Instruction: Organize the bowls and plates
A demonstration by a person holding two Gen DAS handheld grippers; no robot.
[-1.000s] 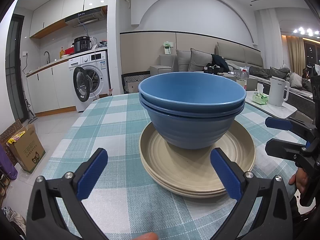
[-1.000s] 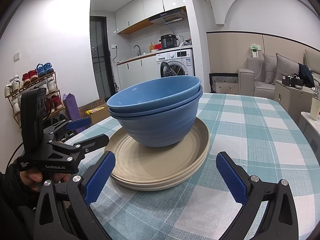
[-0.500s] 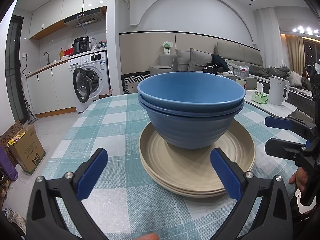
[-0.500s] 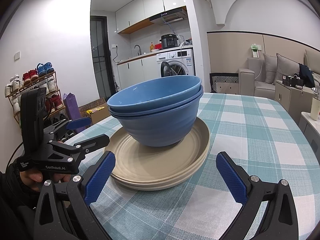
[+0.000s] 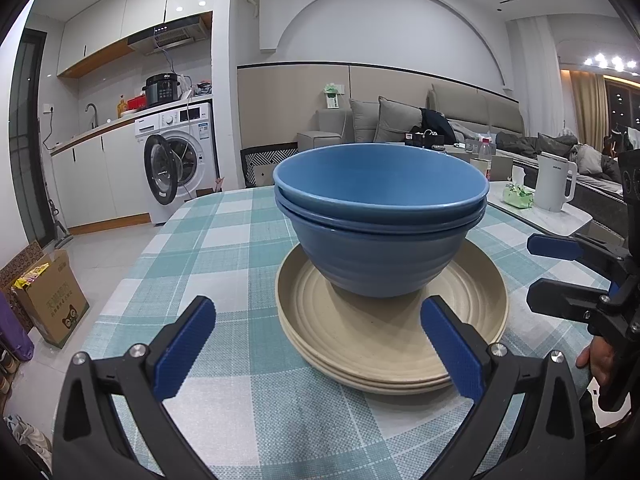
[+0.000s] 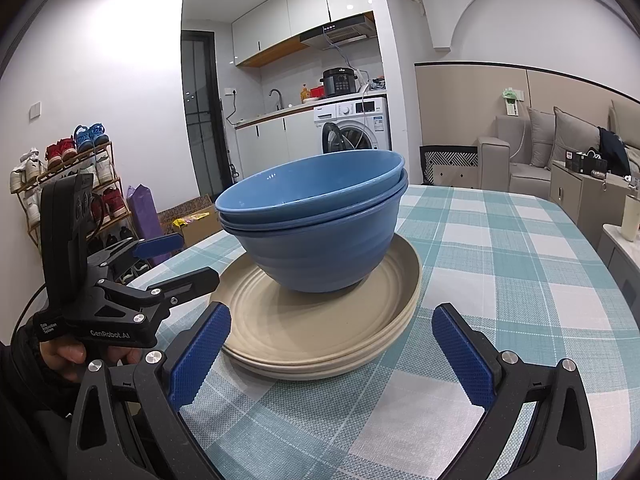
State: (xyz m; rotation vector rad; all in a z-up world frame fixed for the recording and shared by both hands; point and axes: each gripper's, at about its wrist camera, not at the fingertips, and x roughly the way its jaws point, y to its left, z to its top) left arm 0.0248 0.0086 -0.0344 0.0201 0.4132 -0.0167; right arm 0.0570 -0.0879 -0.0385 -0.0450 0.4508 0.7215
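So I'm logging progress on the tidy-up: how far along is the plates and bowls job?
Done, it seems: the blue bowls sit nested on the stacked beige plates, one pile on the checked tablecloth. In hand: nothing; the left tongs and right tongs are open, short of the pile. Left: perhaps carrying the pile away; no other loose dishes show.

Both wrist views closely face the bowls (image 5: 380, 236) from adjacent sides.
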